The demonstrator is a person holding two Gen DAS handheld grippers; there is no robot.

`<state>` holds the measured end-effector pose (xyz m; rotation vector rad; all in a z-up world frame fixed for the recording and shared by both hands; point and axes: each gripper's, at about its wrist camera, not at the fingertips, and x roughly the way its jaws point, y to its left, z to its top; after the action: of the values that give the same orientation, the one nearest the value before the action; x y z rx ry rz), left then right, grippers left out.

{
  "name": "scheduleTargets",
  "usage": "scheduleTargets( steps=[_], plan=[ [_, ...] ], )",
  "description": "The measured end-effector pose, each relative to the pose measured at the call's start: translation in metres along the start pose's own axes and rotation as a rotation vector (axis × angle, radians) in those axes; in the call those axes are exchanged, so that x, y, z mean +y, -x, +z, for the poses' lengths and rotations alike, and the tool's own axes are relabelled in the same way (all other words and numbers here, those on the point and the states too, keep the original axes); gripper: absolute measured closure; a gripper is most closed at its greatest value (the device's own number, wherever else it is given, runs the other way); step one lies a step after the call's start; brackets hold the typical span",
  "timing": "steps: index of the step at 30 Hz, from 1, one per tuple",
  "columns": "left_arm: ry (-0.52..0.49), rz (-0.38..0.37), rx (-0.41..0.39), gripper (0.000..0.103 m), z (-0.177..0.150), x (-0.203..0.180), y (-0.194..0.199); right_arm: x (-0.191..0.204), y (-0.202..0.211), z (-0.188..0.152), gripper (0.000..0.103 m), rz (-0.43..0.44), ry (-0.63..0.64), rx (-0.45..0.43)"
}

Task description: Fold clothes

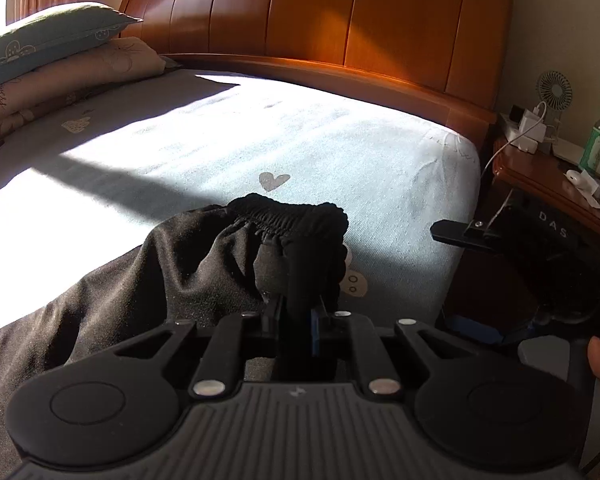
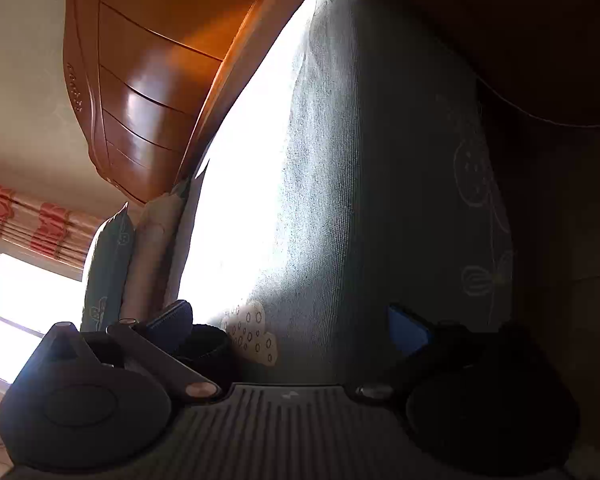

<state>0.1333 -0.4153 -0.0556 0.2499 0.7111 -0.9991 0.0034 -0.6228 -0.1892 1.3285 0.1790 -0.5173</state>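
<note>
Black garment [image 1: 180, 264]: lies bunched at the near edge of the bed [image 1: 340, 148], elastic waistband [image 1: 288, 210] raised at 12 o'clock from the left gripper [image 1: 296, 304]. That gripper is clamped narrowly on a fold just below the waistband. Right gripper [image 2: 296, 328] stands wide, holding nothing, at 3 o'clock beside the mattress edge, turned sideways. Risk: the thin pinch may slip on slick cloth; a one-sided lift would let the waistband sag and skew any fold. Fold progress cannot be judged.
</note>
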Motion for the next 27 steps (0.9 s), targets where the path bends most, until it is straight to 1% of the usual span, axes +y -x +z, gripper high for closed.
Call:
scheduleTargets(
  steps=[2, 5, 8, 11, 12, 14, 16, 20, 22, 24, 27],
  plan=[
    [0.069, -0.065, -0.010, 0.092, 0.005, 0.014, 0.008, 0.000, -0.003, 0.002, 0.000, 0.002, 0.005, 0.009],
    [0.088, -0.055, -0.061, 0.092, 0.012, 0.023, 0.018, 0.002, -0.005, 0.003, 0.000, 0.003, 0.014, 0.016],
    [0.123, -0.057, -0.139, 0.092, 0.021, 0.035, 0.035, 0.003, -0.007, 0.002, 0.000, 0.004, 0.016, 0.022],
    [0.112, -0.051, -0.149, 0.092, 0.029, 0.038, 0.040, 0.002, -0.008, 0.003, 0.000, 0.006, 0.016, 0.031],
    [0.099, -0.048, -0.143, 0.092, 0.029, 0.035, 0.040, 0.003, -0.008, 0.003, 0.000, 0.007, 0.018, 0.032],
    [0.077, -0.062, -0.094, 0.092, 0.024, 0.025, 0.028, 0.004, -0.009, 0.004, 0.000, 0.009, 0.022, 0.036],
    [0.079, -0.077, -0.045, 0.092, 0.016, 0.018, 0.014, 0.004, -0.010, 0.003, 0.000, 0.010, 0.031, 0.041],
    [0.065, -0.055, 0.069, 0.092, -0.005, 0.008, -0.012, 0.006, -0.012, 0.002, 0.000, 0.015, 0.041, 0.046],
    [0.072, -0.065, 0.068, 0.091, -0.008, 0.007, -0.008, 0.011, -0.011, -0.001, 0.000, 0.021, 0.074, 0.037],
    [0.083, -0.071, 0.037, 0.086, -0.008, 0.010, 0.008, 0.020, -0.007, -0.004, 0.000, 0.029, 0.131, 0.018],
    [0.076, -0.038, -0.016, 0.071, -0.014, 0.012, 0.037, 0.032, -0.002, -0.010, 0.000, 0.041, 0.216, -0.010]
  ],
)
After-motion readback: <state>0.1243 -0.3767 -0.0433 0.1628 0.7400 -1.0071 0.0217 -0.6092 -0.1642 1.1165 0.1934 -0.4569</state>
